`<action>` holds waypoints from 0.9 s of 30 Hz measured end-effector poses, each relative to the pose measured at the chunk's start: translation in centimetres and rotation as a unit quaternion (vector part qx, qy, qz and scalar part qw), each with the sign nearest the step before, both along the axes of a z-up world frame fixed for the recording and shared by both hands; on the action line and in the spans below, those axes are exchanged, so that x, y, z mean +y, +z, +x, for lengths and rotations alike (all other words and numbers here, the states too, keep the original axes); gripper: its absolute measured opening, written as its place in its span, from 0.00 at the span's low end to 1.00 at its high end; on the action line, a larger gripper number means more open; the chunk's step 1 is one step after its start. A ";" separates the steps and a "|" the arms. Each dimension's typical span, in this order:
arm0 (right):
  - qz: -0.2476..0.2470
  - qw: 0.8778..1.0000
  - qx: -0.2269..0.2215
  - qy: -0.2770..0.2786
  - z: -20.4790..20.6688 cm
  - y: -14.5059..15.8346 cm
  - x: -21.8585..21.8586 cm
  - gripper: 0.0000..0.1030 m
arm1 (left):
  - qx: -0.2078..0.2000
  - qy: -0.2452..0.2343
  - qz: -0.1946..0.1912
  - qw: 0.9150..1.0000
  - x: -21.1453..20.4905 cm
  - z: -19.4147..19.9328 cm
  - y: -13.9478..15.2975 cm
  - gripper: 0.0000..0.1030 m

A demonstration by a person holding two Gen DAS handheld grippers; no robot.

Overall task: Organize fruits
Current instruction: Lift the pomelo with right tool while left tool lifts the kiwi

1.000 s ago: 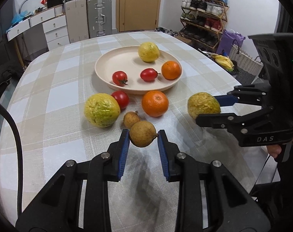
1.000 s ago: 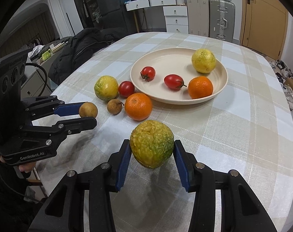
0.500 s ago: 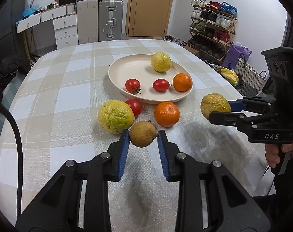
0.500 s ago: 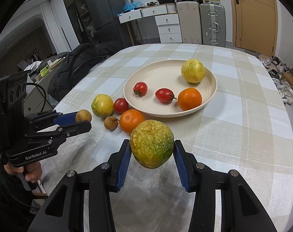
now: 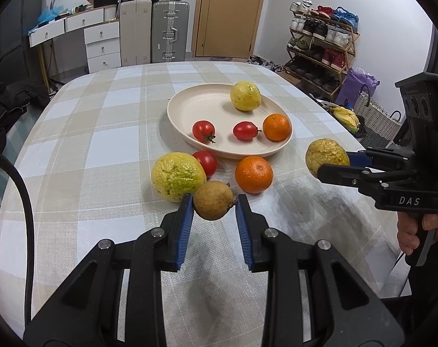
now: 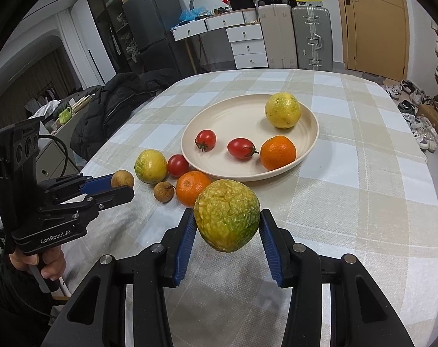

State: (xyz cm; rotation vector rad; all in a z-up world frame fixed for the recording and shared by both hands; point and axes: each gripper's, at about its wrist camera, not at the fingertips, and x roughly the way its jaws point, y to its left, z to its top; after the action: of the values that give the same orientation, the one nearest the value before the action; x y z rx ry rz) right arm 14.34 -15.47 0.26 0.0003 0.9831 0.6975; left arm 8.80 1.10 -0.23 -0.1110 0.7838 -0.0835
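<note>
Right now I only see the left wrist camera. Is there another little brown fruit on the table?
Observer: Yes. A small brown fruit lies on the cloth beside the orange. The held brown fruit in the left gripper hides it from you.
Kid: Is the other gripper squeezing its bumpy fruit on both sides?
Observer: Yes. The right gripper has its jaws pressed against both sides of the wrinkled fruit.

Checked tablecloth table (image 5: 89, 150): cream plate (image 5: 184, 127), orange (image 5: 253, 174), tomato (image 5: 206, 160), wrinkled yellow fruit (image 5: 177, 175), small brown fruit (image 6: 163, 191).
</note>
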 end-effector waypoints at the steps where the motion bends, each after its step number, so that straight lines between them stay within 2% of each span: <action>1: 0.001 1.000 0.000 0.000 0.0 0.1 0.0 0.44 | 0.000 0.000 0.000 1.000 0.0 0.0 0.0 0.26; 27: 0.012 1.000 -0.001 -0.018 0.4 0.1 -0.5 0.44 | -0.020 0.017 0.001 1.000 0.4 0.3 0.5 0.26</action>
State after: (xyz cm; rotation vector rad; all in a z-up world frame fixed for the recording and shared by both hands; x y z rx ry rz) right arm 14.72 -16.00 0.36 0.0376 0.9718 0.6764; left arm 9.07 1.52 0.22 -0.1197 0.7421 -0.0527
